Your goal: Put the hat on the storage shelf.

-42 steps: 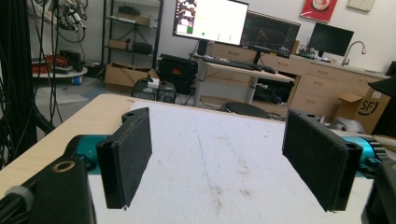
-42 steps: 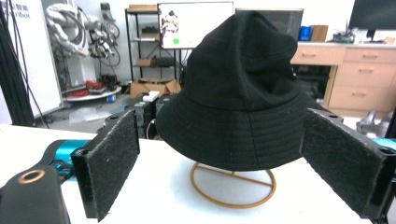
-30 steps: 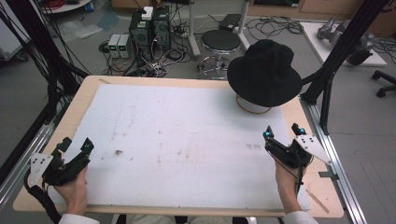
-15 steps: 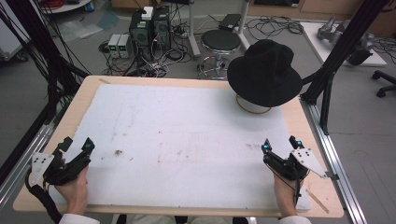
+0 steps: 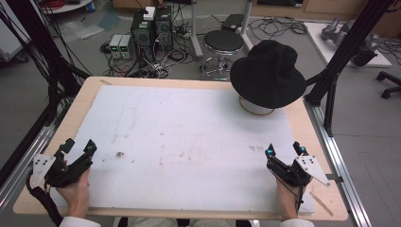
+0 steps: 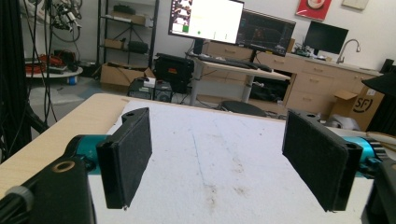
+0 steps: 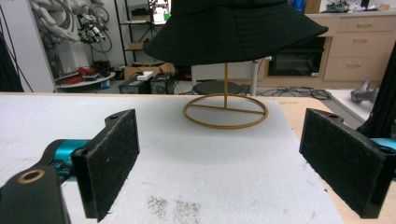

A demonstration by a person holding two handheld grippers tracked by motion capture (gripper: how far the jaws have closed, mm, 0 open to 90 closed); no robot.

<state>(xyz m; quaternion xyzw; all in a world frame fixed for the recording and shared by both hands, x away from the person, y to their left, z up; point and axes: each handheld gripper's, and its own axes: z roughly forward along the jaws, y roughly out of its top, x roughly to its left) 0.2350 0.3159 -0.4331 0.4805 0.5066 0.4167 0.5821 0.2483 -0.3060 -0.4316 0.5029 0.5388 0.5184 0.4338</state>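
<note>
While both grippers rest low at the near edge of the surface (image 5: 71, 101), nothing is yet held: the left gripper (image 5: 78, 150) sits at the near left corner and the right gripper (image 5: 285, 150) at the near right, each held in a hand (image 5: 75, 194). Fingers (image 6: 126, 154) of the left gripper stand spread wide apart with only the stained white mat (image 5: 189, 137) between them; those of the right gripper, seen in the right gripper view (image 7: 109, 158), are likewise released and grasp nothing.

The black hat (image 5: 268, 74) sits at the far right of the surface, perched on a gold wire stand (image 7: 225, 111) whose round base ring lies on the mat. It is well apart from both grippers, though the right gripper view looks straight at it, brim (image 7: 233, 35) above and stand post below.

Step in hand, as judged: a start pose, before any reach. The hat is the nearest thing to the right gripper and the likely object of the work.

Next move, as judged: the right gripper would need to travel forward and rise to brim height, fingers kept apart, then close on the soft brim or crown without knocking the light stand. The left gripper may need to steady the base ring
</note>
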